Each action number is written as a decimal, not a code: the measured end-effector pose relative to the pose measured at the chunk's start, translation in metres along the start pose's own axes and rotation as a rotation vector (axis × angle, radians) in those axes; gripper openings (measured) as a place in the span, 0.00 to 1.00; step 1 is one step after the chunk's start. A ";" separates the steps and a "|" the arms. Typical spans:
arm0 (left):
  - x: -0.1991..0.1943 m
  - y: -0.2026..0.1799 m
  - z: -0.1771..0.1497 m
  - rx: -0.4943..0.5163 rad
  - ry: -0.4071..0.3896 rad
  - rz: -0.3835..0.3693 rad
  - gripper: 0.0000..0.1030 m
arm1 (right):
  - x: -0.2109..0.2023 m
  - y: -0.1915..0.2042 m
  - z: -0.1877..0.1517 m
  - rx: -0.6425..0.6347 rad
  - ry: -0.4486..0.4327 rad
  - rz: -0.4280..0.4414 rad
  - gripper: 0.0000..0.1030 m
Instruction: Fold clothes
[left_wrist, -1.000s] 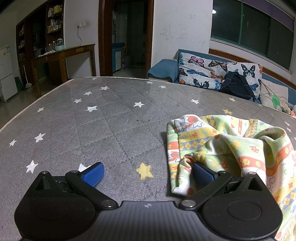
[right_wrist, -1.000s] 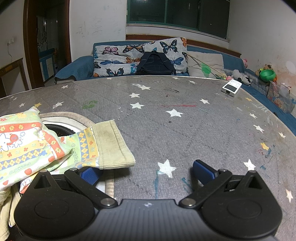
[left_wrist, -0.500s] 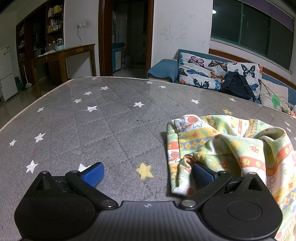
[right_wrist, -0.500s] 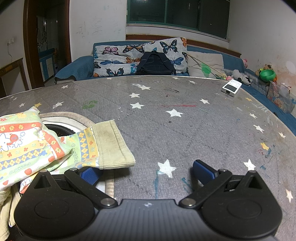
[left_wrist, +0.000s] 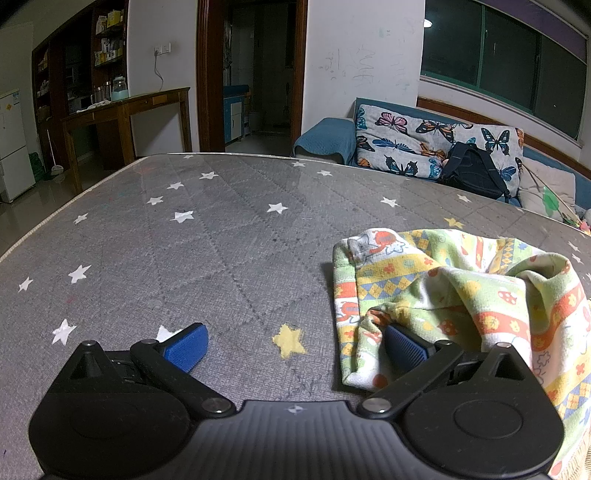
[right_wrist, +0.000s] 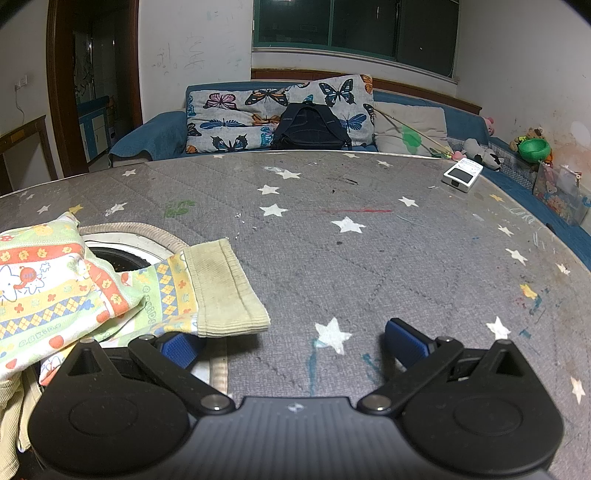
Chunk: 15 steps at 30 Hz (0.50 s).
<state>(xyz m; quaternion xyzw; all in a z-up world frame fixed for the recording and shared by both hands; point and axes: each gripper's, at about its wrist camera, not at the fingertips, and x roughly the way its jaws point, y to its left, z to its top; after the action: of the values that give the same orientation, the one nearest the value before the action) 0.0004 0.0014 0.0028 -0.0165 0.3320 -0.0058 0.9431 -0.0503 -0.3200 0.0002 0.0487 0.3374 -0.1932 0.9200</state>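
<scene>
Two grippers sat low over a grey star-printed tabletop (left_wrist: 229, 236), each with its blue-padded fingers spread wide and gripping nothing. The left gripper (left_wrist: 295, 345) had its left finger (left_wrist: 186, 345) resting above bare tabletop beside a white star, while its right finger (left_wrist: 404, 347) was tucked against the near left edge of a crumpled child's garment (left_wrist: 458, 288), with folds of cloth draped over and around the pad. The garment, pale green with orange, yellow and white cartoon bands, lay bunched on the near right part of the table in the left wrist view. A yellow star (left_wrist: 290, 339) showed on the tabletop between the two fingers.

From the right wrist view the same garment (right_wrist: 55, 291) lay at the near left, its ribbed beige cuff (right_wrist: 225, 291) pointing toward the middle of the table and a ribbed neckline (right_wrist: 140, 230) opening behind it. The right gripper (right_wrist: 295, 341) had its left finger (right_wrist: 181, 347) just under the near edge of that cuff; whether it touched the cloth cannot be told. Its right finger (right_wrist: 406, 341) stood over bare table, well apart from the garment.

Farther off, a small white device (right_wrist: 462, 177) lay near the far right table edge, and a dark backpack (right_wrist: 310, 127) leaned on butterfly-print cushions (right_wrist: 236, 122) on a blue sofa (right_wrist: 147, 136).
</scene>
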 end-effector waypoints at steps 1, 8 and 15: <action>0.000 0.000 0.000 0.000 0.000 0.000 1.00 | 0.000 0.000 0.000 0.000 0.000 0.000 1.00; -0.001 -0.001 -0.001 0.002 0.000 0.001 1.00 | 0.000 0.000 0.000 0.000 0.000 0.000 1.00; 0.000 -0.001 0.001 0.004 0.000 0.003 1.00 | -0.002 0.002 0.000 -0.005 -0.001 -0.004 1.00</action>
<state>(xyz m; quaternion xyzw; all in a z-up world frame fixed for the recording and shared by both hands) 0.0007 -0.0001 0.0038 -0.0141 0.3321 -0.0052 0.9431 -0.0510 -0.3170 0.0012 0.0456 0.3376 -0.1943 0.9199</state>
